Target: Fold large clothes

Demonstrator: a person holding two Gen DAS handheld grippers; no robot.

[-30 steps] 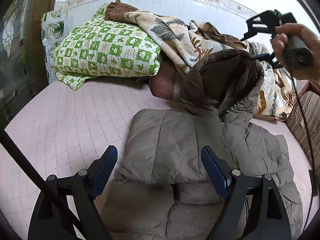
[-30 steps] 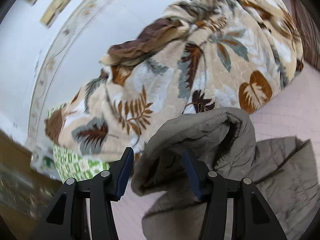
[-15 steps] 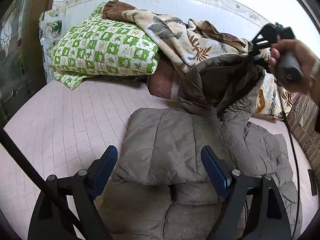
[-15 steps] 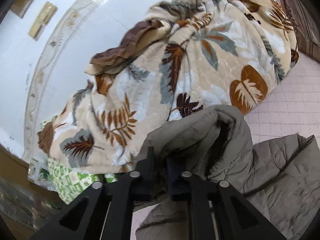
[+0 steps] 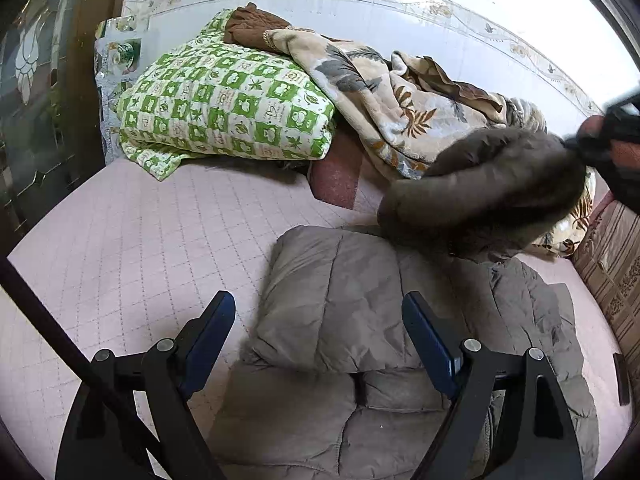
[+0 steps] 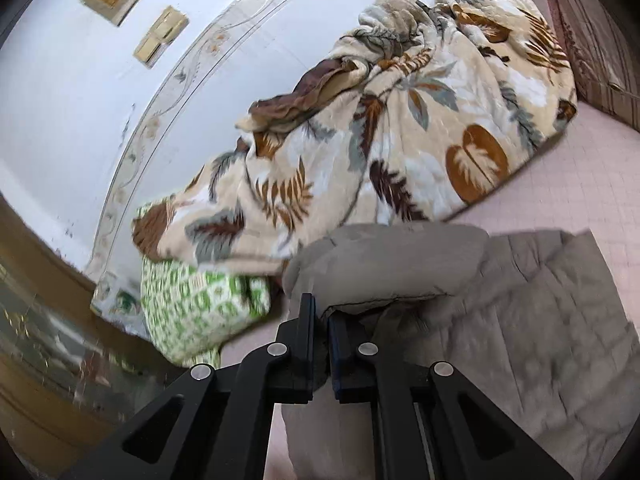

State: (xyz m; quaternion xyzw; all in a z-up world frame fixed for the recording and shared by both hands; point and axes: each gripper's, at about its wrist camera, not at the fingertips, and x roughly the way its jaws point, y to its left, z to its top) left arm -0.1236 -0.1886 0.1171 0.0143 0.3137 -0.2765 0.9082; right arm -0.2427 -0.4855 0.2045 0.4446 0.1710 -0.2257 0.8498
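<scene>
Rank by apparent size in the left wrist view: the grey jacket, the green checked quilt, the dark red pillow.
1. grey jacket, though nearness to the camera enlarges it
2. green checked quilt
3. dark red pillow, mostly hidden

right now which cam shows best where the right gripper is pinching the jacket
The right wrist view: the right gripper is shut on the hood edge of the grey jacket, sharp and close. The left wrist view shows the whole jacket, but the lifted hood and that gripper are blurred.
</scene>
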